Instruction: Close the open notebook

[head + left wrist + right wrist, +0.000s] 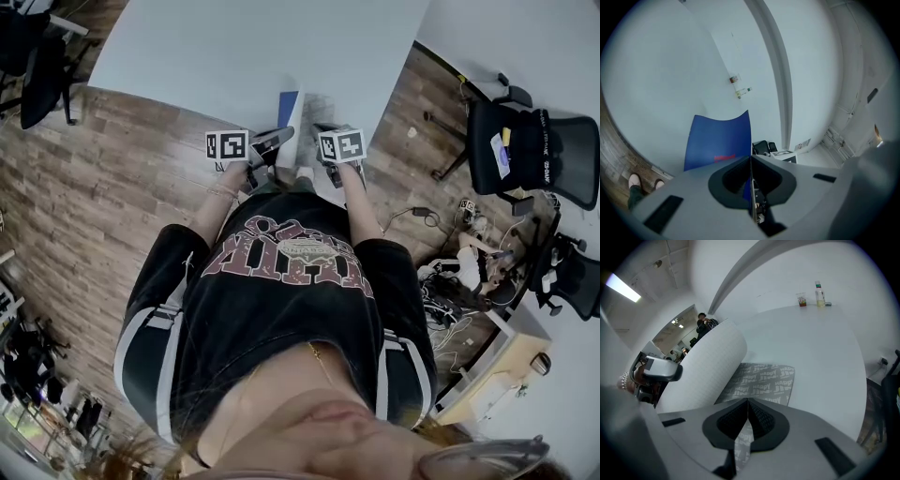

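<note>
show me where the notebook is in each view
Head view: notebook upper centre, upright at the white table edge.
Left gripper view: its blue cover, lower centre-left.
Right gripper view: curled white page at left, grey printed sheet at centre.
Shared landmark: the white table.

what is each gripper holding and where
Left gripper pinches the raised blue notebook cover at its near edge; right gripper pinches the flat grey printed sheet at its near edge.

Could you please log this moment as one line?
left hand-held gripper: shut on blue cover, raised | right hand-held gripper: shut on patterned sheet, on table | notebook: half open
</note>
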`<state>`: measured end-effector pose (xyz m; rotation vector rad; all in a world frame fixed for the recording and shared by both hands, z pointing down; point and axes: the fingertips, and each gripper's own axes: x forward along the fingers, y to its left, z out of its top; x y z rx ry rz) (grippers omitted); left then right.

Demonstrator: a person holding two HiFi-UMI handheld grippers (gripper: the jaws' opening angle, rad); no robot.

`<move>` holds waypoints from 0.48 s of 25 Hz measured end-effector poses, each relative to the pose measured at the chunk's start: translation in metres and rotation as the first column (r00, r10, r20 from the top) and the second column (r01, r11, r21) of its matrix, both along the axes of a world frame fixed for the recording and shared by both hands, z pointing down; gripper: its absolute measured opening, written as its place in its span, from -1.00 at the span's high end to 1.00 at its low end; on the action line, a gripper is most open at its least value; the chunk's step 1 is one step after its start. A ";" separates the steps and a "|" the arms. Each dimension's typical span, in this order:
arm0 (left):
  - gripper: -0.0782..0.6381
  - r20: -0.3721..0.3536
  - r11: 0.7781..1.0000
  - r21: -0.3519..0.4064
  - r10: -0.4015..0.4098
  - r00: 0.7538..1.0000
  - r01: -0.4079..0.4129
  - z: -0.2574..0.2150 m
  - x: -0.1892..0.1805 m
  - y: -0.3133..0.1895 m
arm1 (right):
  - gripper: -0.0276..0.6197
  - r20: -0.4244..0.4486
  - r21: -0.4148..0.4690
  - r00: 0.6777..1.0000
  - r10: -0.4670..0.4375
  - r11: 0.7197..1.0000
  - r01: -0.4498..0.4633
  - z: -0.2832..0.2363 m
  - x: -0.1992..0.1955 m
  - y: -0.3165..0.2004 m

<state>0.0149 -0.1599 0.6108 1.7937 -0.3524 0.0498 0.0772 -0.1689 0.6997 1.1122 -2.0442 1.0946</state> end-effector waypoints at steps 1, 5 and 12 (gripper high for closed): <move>0.63 0.003 1.000 0.000 0.004 1.000 -0.004 0.001 0.003 0.001 | 0.85 0.000 0.000 1.000 0.002 1.000 -0.002 0.000 0.002 0.002; 0.62 0.019 1.000 -0.004 0.022 1.000 -0.022 0.009 0.011 0.002 | 0.85 0.000 0.005 1.000 0.012 1.000 -0.012 -0.001 0.009 0.007; 0.60 0.066 0.998 -0.010 0.060 0.996 -0.059 0.024 0.037 0.006 | 0.85 0.011 0.003 0.999 0.050 0.999 -0.050 -0.002 0.029 0.015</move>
